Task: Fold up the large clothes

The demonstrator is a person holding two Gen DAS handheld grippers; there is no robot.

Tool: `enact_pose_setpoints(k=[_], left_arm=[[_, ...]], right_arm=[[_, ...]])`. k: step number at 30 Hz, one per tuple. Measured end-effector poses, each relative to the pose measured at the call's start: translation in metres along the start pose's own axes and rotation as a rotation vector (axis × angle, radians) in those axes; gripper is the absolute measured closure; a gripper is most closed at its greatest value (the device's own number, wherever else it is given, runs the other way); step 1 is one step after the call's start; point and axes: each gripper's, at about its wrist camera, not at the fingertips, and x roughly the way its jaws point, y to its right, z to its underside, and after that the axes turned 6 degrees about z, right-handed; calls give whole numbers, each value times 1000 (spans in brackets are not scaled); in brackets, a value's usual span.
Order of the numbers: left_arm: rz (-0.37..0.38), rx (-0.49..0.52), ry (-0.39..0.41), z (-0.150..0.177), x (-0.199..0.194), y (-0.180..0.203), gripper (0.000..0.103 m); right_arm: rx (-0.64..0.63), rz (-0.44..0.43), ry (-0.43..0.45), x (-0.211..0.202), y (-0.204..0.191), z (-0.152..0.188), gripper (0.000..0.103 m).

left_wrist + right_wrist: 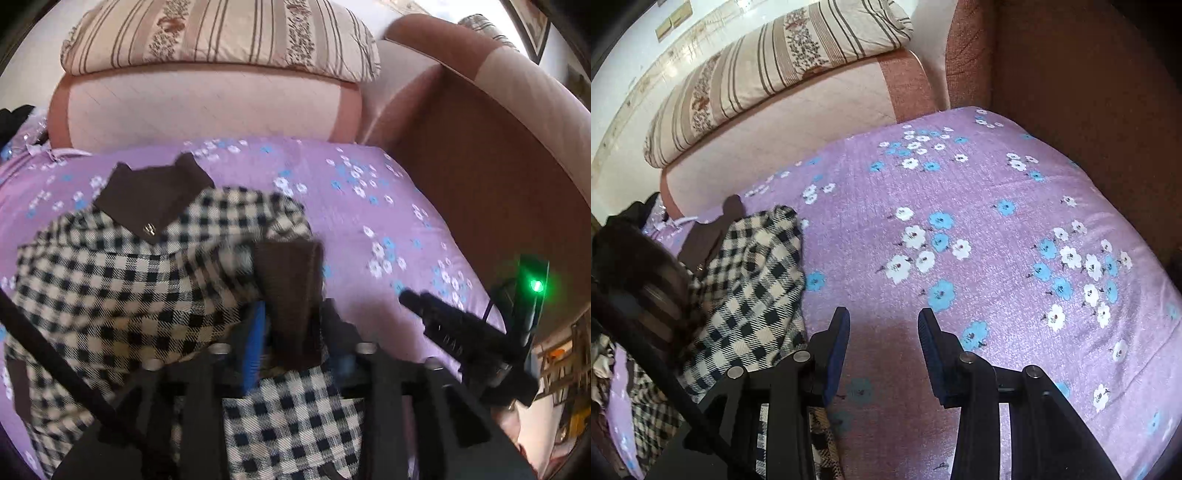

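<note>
Left tool [295,325] clamps brown cuff [291,280] | right tool [884,343] agape, bare | 1 checked coat [122,280]

Open purple bedspread [960,206] rightward, checked coat [753,280] left, sofa arm [1089,92] beyond.

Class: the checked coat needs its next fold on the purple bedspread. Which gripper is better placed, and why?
Left. The left gripper is already shut on the coat's brown cuff, ready to carry it. The right gripper is open, over bare bedspread.
</note>
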Motion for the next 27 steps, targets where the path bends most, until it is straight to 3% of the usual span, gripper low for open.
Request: enact_pose_setpoints(k=[5, 9, 13, 17, 20, 25, 27], left_arm=[[-27, 12, 41, 22, -30, -20, 45], [-190, -25, 93, 37, -71, -74, 43], [-322, -183, 124, 50, -98, -154, 43], [-405, -306, 147, 72, -114, -216, 43], [-454, -347, 126, 91, -114, -246, 43], [-430, -377, 109, 118, -117, -262, 43], [-398, -383, 97, 127, -116, -264, 43]], right_arm=[[-31, -119, 15, -8, -18, 1, 61], [-74, -183, -2, -6, -42, 5, 57], [-156, -197, -28, 2, -75, 13, 44], [-233, -161, -77, 22, -102, 24, 44], [-259, -7, -140, 48, -104, 28, 44], [-199, 103, -84, 39, -82, 18, 44], [-158, 101, -57, 27, -67, 15, 44]])
